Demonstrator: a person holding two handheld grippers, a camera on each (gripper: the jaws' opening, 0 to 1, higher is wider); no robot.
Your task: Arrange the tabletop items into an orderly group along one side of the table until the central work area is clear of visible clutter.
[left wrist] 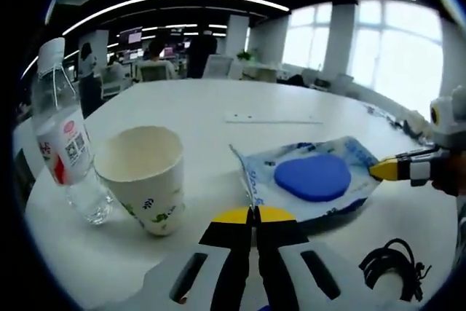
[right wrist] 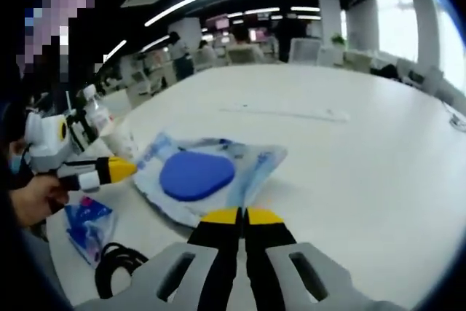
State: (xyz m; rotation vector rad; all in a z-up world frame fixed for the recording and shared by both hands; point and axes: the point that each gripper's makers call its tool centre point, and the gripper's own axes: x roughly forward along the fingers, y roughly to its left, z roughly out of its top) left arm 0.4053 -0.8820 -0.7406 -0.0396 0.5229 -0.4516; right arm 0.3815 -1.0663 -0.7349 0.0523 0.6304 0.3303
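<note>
- Left gripper view: my left gripper (left wrist: 254,213) is clenched on the near edge of the clear plastic pouch (left wrist: 357,158), the one with the blue oval pad (left wrist: 312,177) inside it. My right gripper (left wrist: 384,170) comes in from the far side of the pouch and pinches the opposite corner.
- Right gripper view: the right gripper (right wrist: 242,216) is likewise closed on the pouch (right wrist: 258,165) edge, with the left gripper (right wrist: 120,169) nipping the other side. So the pouch lies flat on the white table (right wrist: 349,180), towards its middle, held at both ends.
- I judge the main risk to be tearing or losing grip: if my two hands pull apart or move at different rates, the thin film may rip or slide out of one pair of jaws.
- The paper cup (left wrist: 145,176) stands just beside the pouch, with the water bottle (left wrist: 64,143) touching or nearly touching the cup on its far side; sweeping the pouch that way could knock the cup over and nudge the bottle.
- A black coiled cable (right wrist: 116,267) and a small blue packet (right wrist: 87,227) lie near the pouch by the table edge; dragging the pouch low could snag or push them off.
</note>
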